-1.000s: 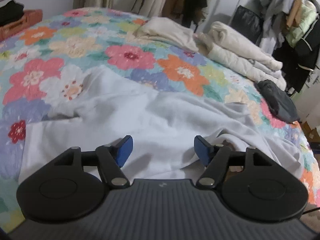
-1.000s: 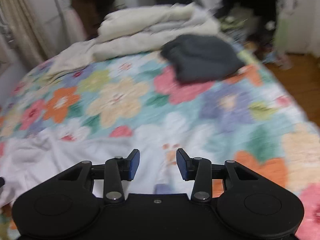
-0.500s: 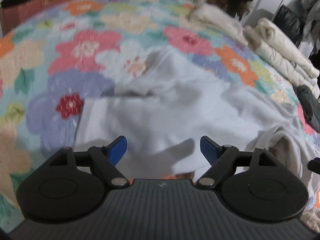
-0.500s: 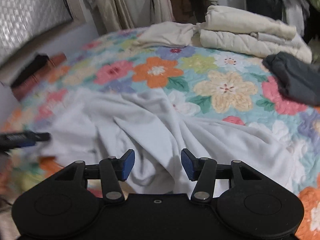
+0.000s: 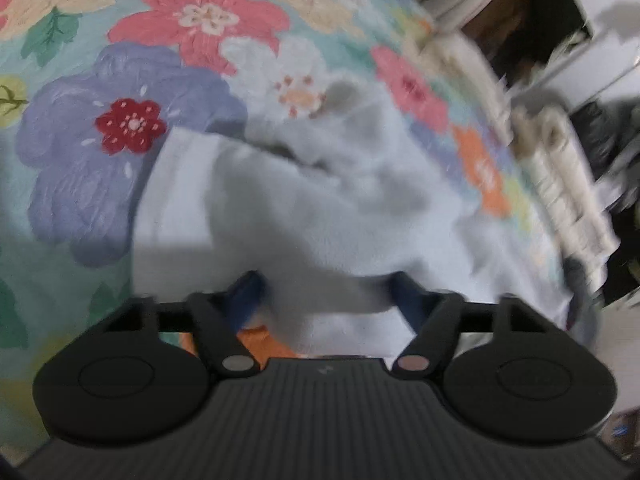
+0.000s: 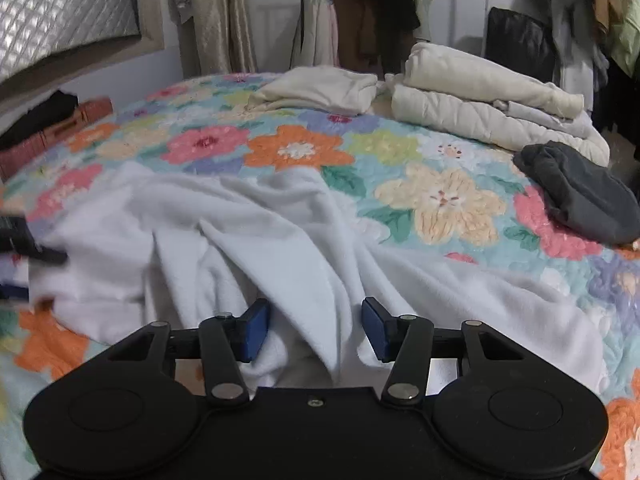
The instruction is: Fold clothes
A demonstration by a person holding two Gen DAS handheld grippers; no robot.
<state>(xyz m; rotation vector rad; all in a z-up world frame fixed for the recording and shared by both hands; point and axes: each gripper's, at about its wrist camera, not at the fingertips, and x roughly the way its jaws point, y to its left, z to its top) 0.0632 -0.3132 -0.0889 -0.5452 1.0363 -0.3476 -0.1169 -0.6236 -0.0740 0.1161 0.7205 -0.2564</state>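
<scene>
Here the white garment (image 6: 256, 240) lies crumpled at the bed's (image 6: 440, 200) near edge. Both the left gripper (image 5: 324, 292) and right gripper (image 6: 314, 326) are closing around its hem folds, not yet pinched; single layers should be caught evenly.

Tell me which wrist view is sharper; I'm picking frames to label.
Right wrist view: sharp, white garment and floral bedspread crisp, edges bowed by the fisheye. Left wrist view: motion-smeared, garment soft, gripper shadow across it.

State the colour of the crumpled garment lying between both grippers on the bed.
White, perhaps faintly bluish: the crumpled garment shows best in the right wrist view.
</scene>
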